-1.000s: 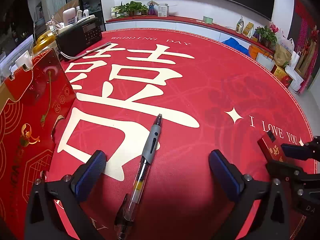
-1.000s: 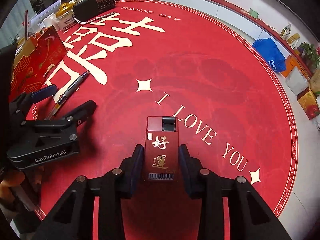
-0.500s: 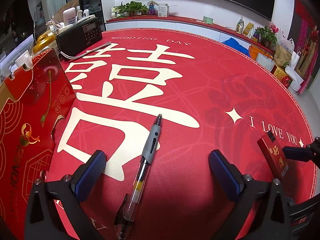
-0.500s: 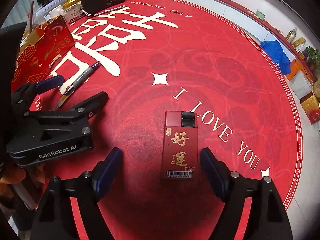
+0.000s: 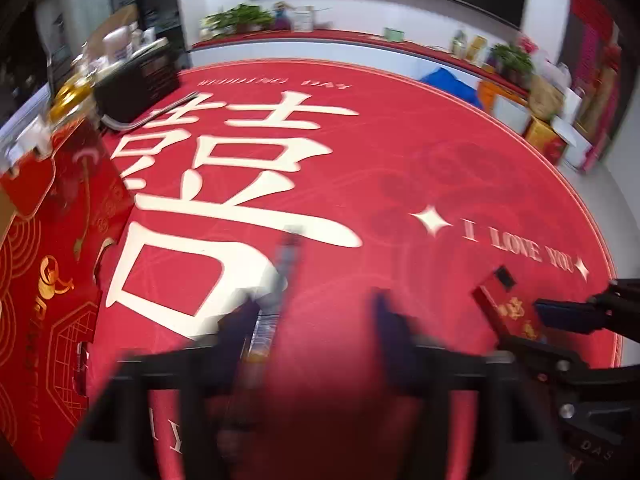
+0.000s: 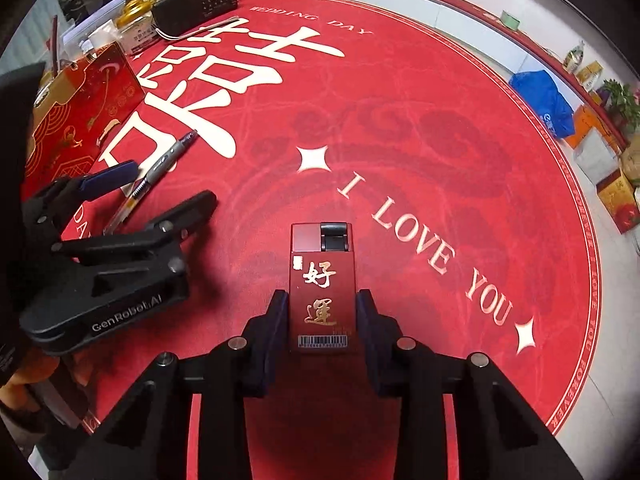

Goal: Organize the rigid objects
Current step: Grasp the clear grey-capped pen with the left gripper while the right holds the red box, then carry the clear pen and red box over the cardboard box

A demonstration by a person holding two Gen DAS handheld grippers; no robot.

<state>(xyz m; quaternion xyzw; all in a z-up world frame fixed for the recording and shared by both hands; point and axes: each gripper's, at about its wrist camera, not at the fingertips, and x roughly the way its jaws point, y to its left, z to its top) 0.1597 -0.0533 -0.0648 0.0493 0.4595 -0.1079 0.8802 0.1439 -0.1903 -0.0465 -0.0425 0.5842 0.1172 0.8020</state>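
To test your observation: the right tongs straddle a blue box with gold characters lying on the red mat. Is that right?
No: the box is red, not blue, as the right wrist view shows. The right tongs, their jaws closing, do straddle it on the red mat.

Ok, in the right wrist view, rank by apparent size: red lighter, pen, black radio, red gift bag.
1. Red gift bag
2. Red lighter, though nearness to the camera inflates it
3. Black radio, far off, so unsure against the lighter
4. Pen, thinnest
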